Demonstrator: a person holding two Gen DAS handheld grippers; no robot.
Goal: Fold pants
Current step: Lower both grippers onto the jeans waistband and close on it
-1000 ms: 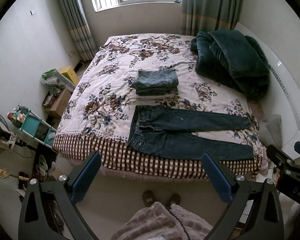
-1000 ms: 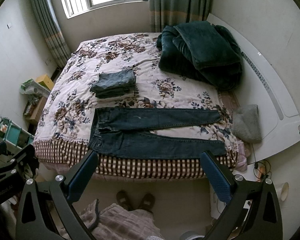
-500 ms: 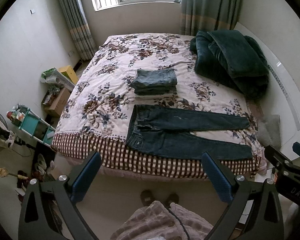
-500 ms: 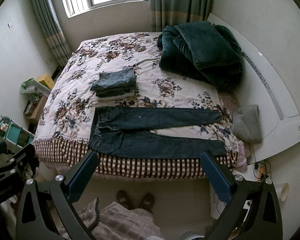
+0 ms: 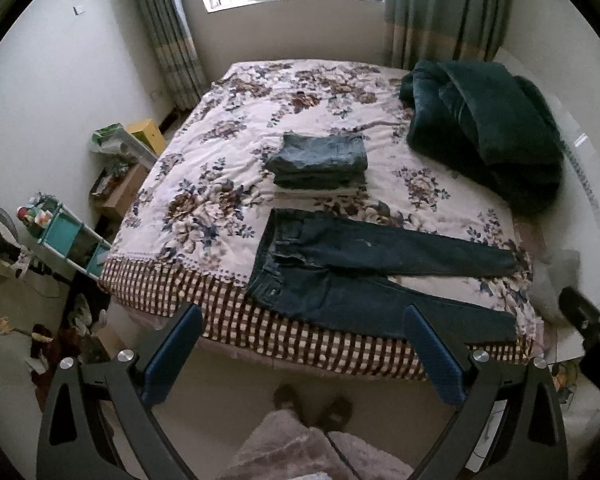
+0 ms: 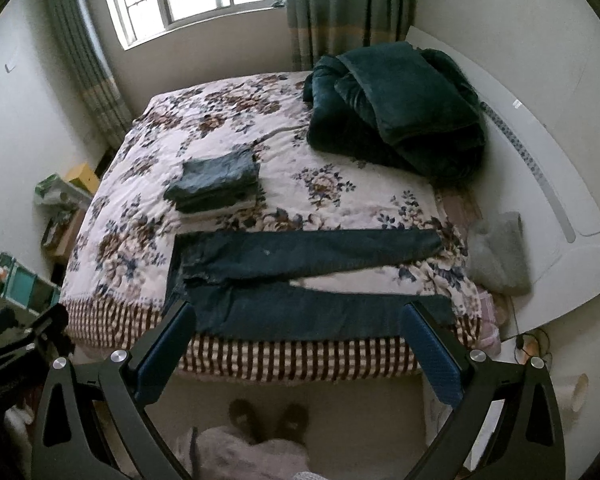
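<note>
Dark blue jeans (image 5: pixel 364 276) lie flat and unfolded along the near edge of the bed, waist to the left, legs pointing right; they also show in the right wrist view (image 6: pixel 300 280). My left gripper (image 5: pixel 300 356) is open and empty, held above the floor in front of the bed. My right gripper (image 6: pixel 296 352) is open and empty, just short of the near leg of the jeans. A stack of folded jeans (image 5: pixel 320 162) sits behind them mid-bed, also in the right wrist view (image 6: pixel 216 182).
The bed (image 5: pixel 204 184) has a floral cover with a checked border. A dark green blanket (image 5: pixel 484 128) is heaped at the far right. A grey cloth (image 6: pixel 496 256) lies at the bed's right end. Shelves and boxes (image 5: pixel 60 236) crowd the floor left. My feet (image 6: pixel 268 416) stand below.
Both grippers have moved a little closer to the bed; the right view has shifted right and nearer the jeans. Nothing on the bed has moved.
</note>
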